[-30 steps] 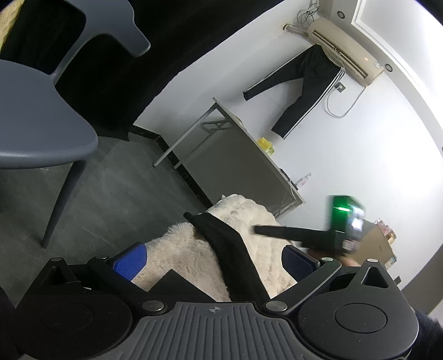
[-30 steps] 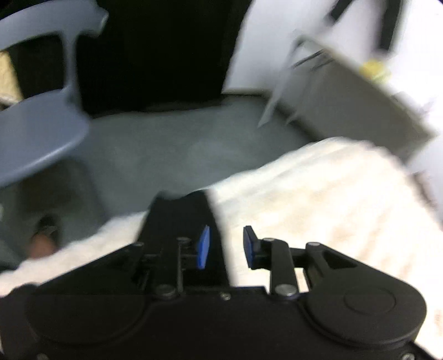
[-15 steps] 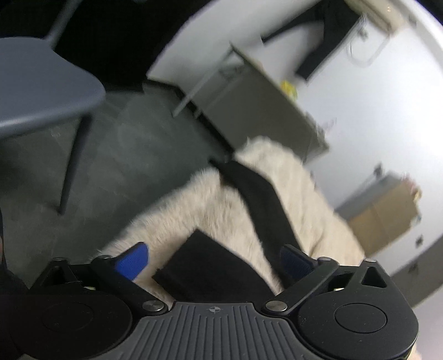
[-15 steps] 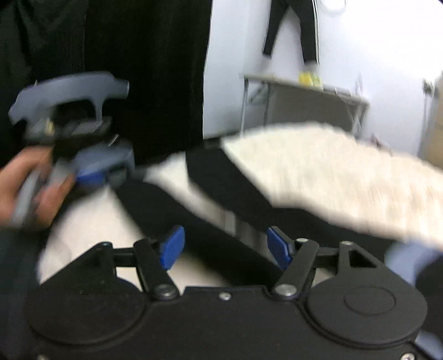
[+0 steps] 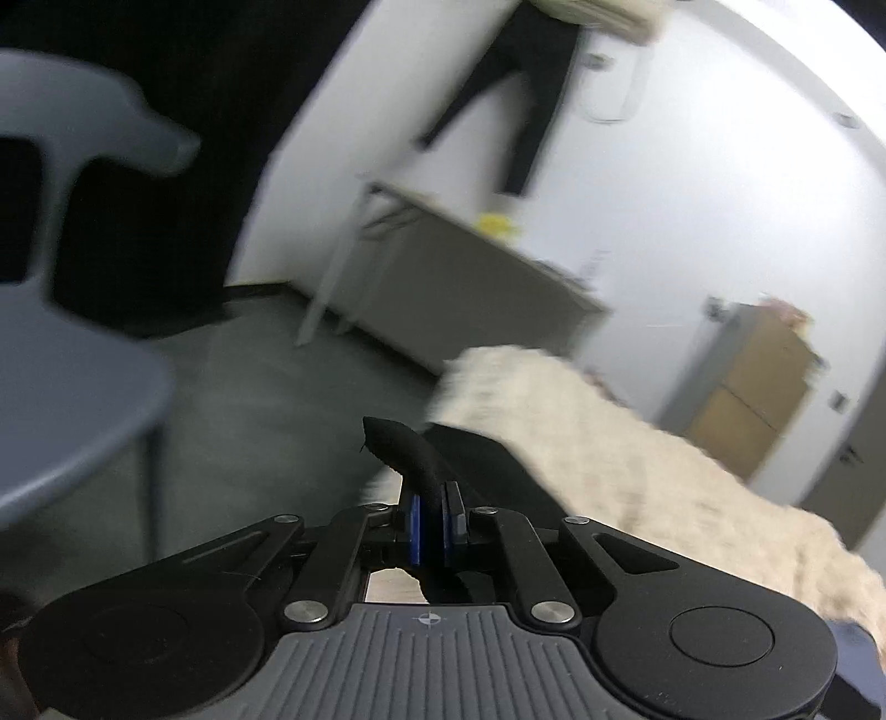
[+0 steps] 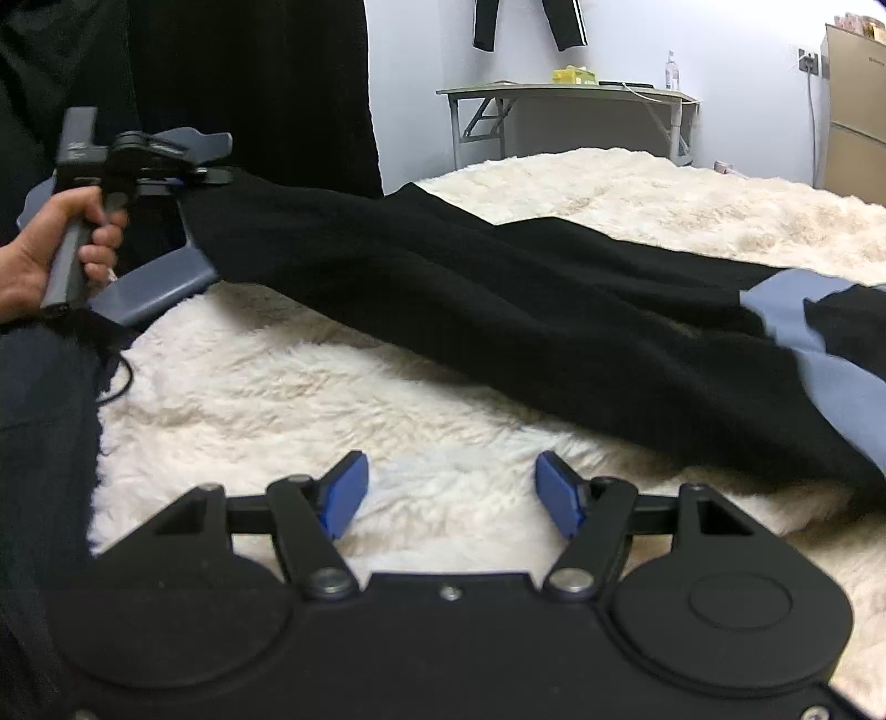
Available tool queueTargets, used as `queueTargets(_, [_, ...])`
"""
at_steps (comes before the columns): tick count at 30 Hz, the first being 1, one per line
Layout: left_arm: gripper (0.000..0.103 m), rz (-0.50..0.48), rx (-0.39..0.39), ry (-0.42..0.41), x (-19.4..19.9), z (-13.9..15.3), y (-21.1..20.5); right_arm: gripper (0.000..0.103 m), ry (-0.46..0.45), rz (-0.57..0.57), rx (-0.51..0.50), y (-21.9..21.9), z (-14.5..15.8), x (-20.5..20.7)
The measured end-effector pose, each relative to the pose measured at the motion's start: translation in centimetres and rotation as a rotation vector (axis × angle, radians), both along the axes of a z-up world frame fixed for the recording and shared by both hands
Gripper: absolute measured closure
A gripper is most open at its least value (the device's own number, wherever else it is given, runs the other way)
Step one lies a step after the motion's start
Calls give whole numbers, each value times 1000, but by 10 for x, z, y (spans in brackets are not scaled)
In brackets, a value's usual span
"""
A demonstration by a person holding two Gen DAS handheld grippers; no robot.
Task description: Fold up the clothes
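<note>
White-walled room, cream shaggy rug [image 6: 387, 387] as the work surface; grey folding table [image 6: 565, 94] against the far wall, track pants [image 6: 526, 22] hung above it. Black garment [image 6: 498, 288] with a blue panel lies stretched across the rug, running from the rug's near-left edge out past its right side.

Left gripper [image 5: 431, 518] is clamped on a corner of the garment: fabric is pinched between the blue pads and curls up past the tips. From the right wrist view that end is lifted off the rug's left edge, cloth hanging taut from it, with a grey chair [image 6: 160, 282] just behind.

Right gripper [image 6: 448, 493] has jaws apart with nothing between them, only bare rug under the fingers. It sits at the rug's near edge, short of the garment's lower hem.

Step looks like: securing the second grasp before the fold. Next move probably calls for the right gripper to advance to the hem and close on a matching edge, so both ends lift together. Risk: grabbing rug pile with the cloth.
</note>
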State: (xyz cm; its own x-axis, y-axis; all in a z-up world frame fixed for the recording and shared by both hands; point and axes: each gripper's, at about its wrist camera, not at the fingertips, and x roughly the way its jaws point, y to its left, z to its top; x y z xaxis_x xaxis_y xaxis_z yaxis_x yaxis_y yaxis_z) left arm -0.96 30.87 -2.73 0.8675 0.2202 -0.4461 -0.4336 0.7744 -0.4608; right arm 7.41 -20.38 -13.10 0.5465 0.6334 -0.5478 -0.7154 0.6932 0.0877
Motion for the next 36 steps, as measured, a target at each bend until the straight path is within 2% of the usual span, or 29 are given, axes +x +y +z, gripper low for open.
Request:
queueTargets(3, [94,77,-150,89,0,-19,22,37,-10,-1,4,2,3,1])
queueTargets(4, [89,102,-180,114,1,-24,27,37,-12,-1,10,2,5,1])
queueTargets(5, [86,139,-166,146,4,-25,27,37,-16,-5,15,2,7,0])
queueTargets(6, [72,176,-151,177,6,-26,27,37,-23,-10,23,1,11,0])
queueTargets(7, [50,202,-141,198,8,-27,26,37,-40,-17,27,0,14,-1])
queueTargets(10, [21,167,-123,156,6,-28,23,36,-126,-40,32,-2,30,-6])
queueTargets(13, [20,139,-78,105,0,-22,15,36,-217,-5,-6,11,41,-5])
queueTargets(15, [19,126,-69,69,-3,-16,12,36,-299,63,-54,33,45,-6])
queueTargets(19, [12,119,-77,-14,-19,-6,7,36,-470,288,-169,104,48,-15])
queueTargets(20, [11,123,-93,-45,-25,-3,7,36,-485,343,-197,124,49,-16])
queueTargets(22, [9,131,-114,-75,-31,-1,7,43,-492,450,-249,162,48,-15])
queueTargets(24, [9,143,-135,-115,-43,3,8,57,-496,543,-299,196,45,-10])
queueTargets(27, [9,167,-159,-169,-53,5,9,59,-512,665,-391,240,38,-4])
queueTargets(29, [8,180,-176,-187,-53,4,11,61,-514,718,-425,253,33,-2])
queueTargets(30, [8,185,-185,-192,-54,4,12,79,-518,749,-467,265,30,0])
queueTargets(31, [8,189,-188,-195,-53,4,12,92,-493,769,-496,273,29,3])
queueTargets(32, [8,196,-193,-202,-53,4,13,99,-480,773,-503,275,30,4])
queueTargets(35, [8,207,-213,-230,-57,3,15,102,-408,799,-494,279,48,10])
queueTargets(36, [8,210,-223,-242,-59,3,17,102,-370,818,-451,274,71,12])
